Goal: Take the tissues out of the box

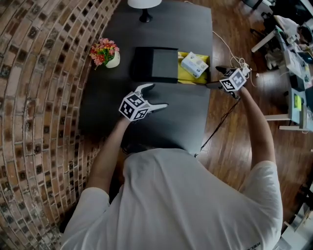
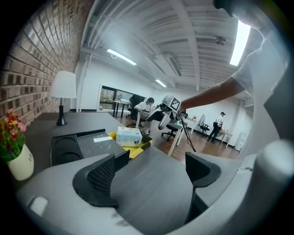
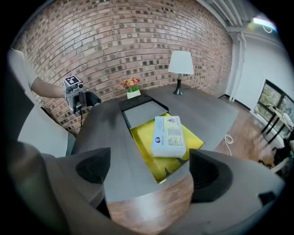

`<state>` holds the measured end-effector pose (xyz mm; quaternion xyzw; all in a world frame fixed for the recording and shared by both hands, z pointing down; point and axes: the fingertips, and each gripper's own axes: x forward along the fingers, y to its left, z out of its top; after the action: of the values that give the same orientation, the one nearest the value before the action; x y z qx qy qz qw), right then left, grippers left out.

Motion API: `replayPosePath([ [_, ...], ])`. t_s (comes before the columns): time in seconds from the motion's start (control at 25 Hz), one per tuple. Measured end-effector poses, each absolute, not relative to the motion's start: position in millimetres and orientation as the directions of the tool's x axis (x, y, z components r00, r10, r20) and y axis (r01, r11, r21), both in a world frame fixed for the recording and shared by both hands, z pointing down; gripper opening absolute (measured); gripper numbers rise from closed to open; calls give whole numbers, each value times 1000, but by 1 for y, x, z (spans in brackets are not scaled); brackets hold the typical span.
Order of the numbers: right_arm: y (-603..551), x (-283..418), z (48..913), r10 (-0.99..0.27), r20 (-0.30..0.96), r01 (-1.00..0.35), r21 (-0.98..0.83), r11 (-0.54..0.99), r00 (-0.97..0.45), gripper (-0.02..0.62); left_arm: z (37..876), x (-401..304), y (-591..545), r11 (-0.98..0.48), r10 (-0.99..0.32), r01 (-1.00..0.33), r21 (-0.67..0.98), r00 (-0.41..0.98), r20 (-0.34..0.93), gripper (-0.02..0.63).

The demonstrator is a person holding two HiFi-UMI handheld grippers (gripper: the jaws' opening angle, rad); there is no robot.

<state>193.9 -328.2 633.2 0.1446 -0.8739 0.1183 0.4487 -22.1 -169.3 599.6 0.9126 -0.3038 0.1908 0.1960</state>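
Wide dark table [image 1: 186, 29], bearing black tray [image 1: 155, 63] with open yellow box [image 1: 188, 77] just beside. Tissue pack [image 1: 194, 64] lying inside box. Left gripper [image 1: 160, 95] over table, fingers [image 2: 103, 176] apart, empty. Right gripper [image 1: 213, 77] near box, fingers [image 3: 94, 167] spread, empty.

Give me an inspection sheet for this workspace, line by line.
Surface: dark grey table.
Job's things: tissue pack lying in the open yellow box, near the table's right edge.
Clutter: black tray beside the box; flower pot; lamp at the far end.
Grippers: left gripper and right gripper, jaws apart, nothing between them.
Cables: white cable on the wood floor; dark cable below the right gripper.
Surroundings: brick wall on the left.
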Motion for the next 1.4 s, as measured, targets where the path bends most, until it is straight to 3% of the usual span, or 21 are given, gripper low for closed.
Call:
replayPosePath([
  [0.8,-378,145,681,-170,844,-417,-68,906,-508,531,601,-26,-165,-665,-575,-694,275,711,405,479],
  [1.04,-396,131,678,-246,855,-450,18,893,-456,531,598,-26,-169,-660,-593,-701,269,706,387,477],
  [1.4,-407,142,725,-221,919,-480,41,877,-325,531,595,-22,-172,-657,-601,-704,272,706,375,479],
])
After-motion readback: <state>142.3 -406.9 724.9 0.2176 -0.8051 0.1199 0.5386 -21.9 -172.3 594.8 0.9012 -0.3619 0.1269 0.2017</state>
